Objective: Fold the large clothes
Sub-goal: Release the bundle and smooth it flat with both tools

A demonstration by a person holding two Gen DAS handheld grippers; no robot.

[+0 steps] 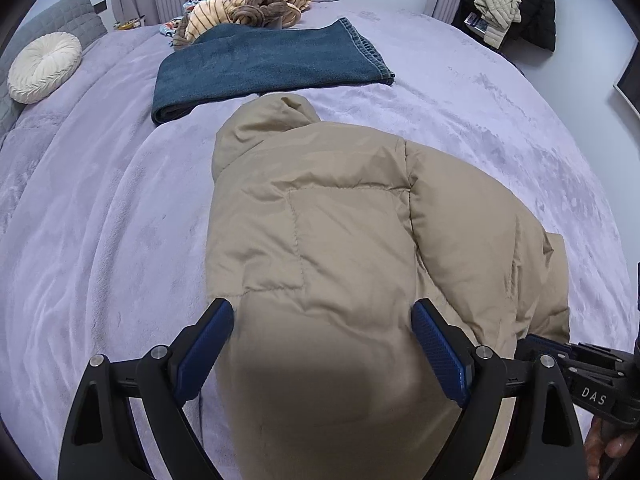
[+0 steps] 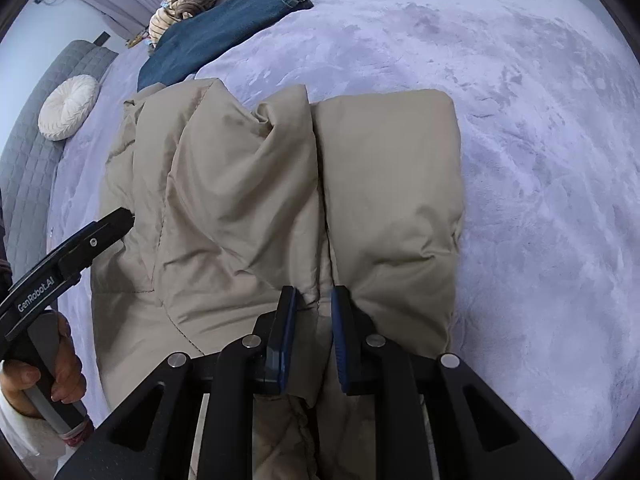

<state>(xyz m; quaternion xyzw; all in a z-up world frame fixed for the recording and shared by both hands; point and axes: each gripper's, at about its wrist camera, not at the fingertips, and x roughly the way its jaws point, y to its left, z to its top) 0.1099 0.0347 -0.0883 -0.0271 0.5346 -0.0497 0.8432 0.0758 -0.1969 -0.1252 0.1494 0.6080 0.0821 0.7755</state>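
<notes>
A beige puffer jacket (image 1: 344, 220) lies on the lilac bed, hood toward the far side. It also shows in the right wrist view (image 2: 240, 184), with a folded sleeve part on its right. My left gripper (image 1: 322, 316) is open, its blue pads wide apart on either side of a raised bulge of the jacket's near part. My right gripper (image 2: 314, 300) is shut on a fold of the jacket's near edge, fabric pinched between its pads. The right gripper also shows in the left wrist view (image 1: 560, 354) at the jacket's right edge.
The lilac bedspread (image 1: 100, 220) covers the bed. Folded blue jeans (image 1: 264, 66) lie beyond the hood, with a pile of striped and brown clothes (image 1: 252, 0) behind. A round white cushion (image 1: 44, 66) leans on a grey headboard at left. Jackets (image 1: 516, 4) hang at far right.
</notes>
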